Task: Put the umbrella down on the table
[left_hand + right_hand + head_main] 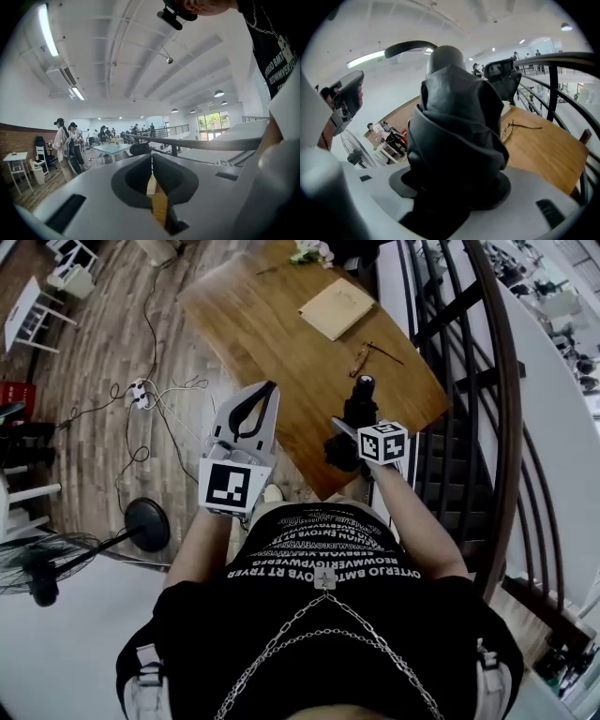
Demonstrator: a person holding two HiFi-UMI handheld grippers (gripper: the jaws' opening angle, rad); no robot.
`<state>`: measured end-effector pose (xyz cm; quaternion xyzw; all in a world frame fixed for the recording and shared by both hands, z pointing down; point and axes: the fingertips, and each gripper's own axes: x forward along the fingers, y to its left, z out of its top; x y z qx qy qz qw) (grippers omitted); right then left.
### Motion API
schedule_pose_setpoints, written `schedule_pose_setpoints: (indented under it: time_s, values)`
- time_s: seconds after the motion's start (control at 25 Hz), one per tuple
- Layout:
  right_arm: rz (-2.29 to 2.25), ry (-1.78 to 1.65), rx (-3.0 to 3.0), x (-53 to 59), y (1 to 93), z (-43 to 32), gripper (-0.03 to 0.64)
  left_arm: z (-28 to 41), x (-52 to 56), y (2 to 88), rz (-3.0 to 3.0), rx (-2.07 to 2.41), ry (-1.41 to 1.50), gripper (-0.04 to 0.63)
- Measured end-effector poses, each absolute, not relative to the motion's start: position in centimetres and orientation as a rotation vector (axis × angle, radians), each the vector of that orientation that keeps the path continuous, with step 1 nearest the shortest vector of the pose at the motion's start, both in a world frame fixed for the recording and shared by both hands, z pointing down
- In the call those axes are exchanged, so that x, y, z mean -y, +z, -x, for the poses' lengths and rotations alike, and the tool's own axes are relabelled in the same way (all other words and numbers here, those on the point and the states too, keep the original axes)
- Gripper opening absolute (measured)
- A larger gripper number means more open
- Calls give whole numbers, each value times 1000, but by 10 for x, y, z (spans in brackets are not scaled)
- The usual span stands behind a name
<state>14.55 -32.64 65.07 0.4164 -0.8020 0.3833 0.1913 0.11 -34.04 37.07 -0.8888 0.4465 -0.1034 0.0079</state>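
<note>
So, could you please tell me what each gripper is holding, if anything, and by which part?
The right gripper holds the folded black umbrella by its bundled fabric body; the left gripper is shut and empty.

Umbrella [454, 131] is seen in plain black. Desk [281, 343] is finished in warm brown wood grain. Left gripper [151, 161] is moulded light grey, cube [228, 486] marked with black-and-white squares. Floor [103, 362] is laid in grey-brown planks.

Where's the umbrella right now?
The folded umbrella is clamped in the right gripper, just right of centre in the head view. It appears over the near edge of the wooden table, not yet laid down.
</note>
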Motion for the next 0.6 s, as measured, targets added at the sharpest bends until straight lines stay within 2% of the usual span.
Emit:
schedule_pose_setpoints:
  time_s: [0.6]
  values:
    - [-1144,1316,2033,309,755,-144,273,20,320,376,2748,-1438,-418,31]
